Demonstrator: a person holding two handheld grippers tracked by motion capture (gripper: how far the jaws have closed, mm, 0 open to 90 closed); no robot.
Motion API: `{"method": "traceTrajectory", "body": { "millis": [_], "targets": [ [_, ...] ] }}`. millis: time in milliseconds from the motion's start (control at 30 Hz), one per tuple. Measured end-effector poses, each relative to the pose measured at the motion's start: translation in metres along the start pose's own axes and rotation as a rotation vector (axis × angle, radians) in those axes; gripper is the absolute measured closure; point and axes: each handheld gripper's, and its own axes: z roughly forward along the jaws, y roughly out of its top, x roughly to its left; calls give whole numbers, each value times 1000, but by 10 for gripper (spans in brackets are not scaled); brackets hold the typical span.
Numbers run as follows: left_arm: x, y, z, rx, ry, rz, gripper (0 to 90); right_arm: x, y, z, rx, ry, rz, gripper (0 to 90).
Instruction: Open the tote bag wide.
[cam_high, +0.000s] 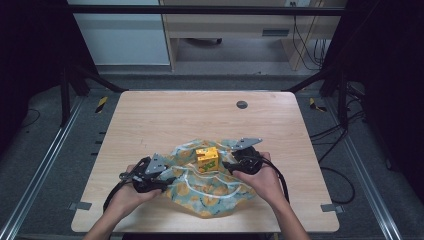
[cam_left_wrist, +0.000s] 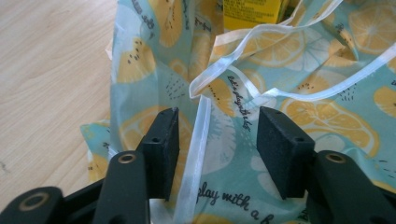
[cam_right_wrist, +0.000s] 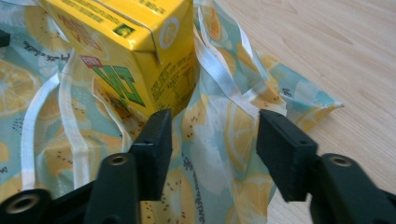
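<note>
Right now both grippers sit low over a lemon-print cloth bag (cam_high: 205, 187) that lies crumpled in the lower middle of the high view, near the front edge of the wooden table (cam_high: 165, 115). A yellow drink carton (cam_high: 207, 158) stands on the cloth, between the two hands.

The left gripper (cam_high: 167, 179), at the lower left of the cloth, has its jaws spread, with a white-trimmed hem (cam_left_wrist: 198, 140) running up between them in the left gripper view; the pads are not pressing on it. The right gripper (cam_high: 226, 165), at the right of the carton, is likewise spread, its jaws straddling a fold of cloth just below the carton's corner (cam_right_wrist: 140, 56), gripping nothing.

It looks to me as though the person is about to take hold of the bag's edges on either side. To do that well, each gripper should close on the hem itself, a single layer if the mouth is to be opened, and not on the loose white handle loops (cam_left_wrist: 280, 35) that lie tangled across the fabric. The right one should keep clear of the carton, which stands just beside its jaw and could tip if nudged.

Otherwise the table is bare but for a small dark round fitting (cam_high: 242, 104) towards the upper right, well apart from the work.
</note>
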Motion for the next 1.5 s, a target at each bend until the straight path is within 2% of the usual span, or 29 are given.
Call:
{"method": "traceTrajectory", "body": {
  "millis": [167,233,400,533,633,800,933,1067,1133,1267,1367,1500],
  "targets": [
    [3,-4,3,16,-13,-9,559,1,0,2,0,8,-12,648],
    [3,-5,3,2,-2,-16,615,1,0,1,-8,8,-12,717],
    [0,-5,-2,-50,-19,-32,788,1,1,1,-11,11,-9,863],
    [-2,-4,-9,-95,-30,-37,869,1,2,3,-2,13,-11,898],
    [-5,-3,-18,-128,-57,-32,886,-1,3,4,-12,3,-6,900],
    [-12,-5,-28,-134,-142,-15,888,-11,3,4,-31,-28,28,900],
    [-24,-5,-29,-113,-184,39,888,-21,3,5,-40,-54,70,900],
    [-32,-10,-23,-59,-206,94,888,-30,0,8,-40,-58,104,900],
    [-32,-15,-19,-37,-207,100,888,-32,0,11,-40,-57,115,900],
    [-30,-21,-13,-16,-209,74,888,-34,0,17,-25,-59,119,900],
    [-29,-24,-9,19,-179,89,888,-35,-1,22,-10,-57,132,900],
    [-27,-28,-5,41,-154,84,887,-36,-3,27,4,-54,144,900]
  ]
}}
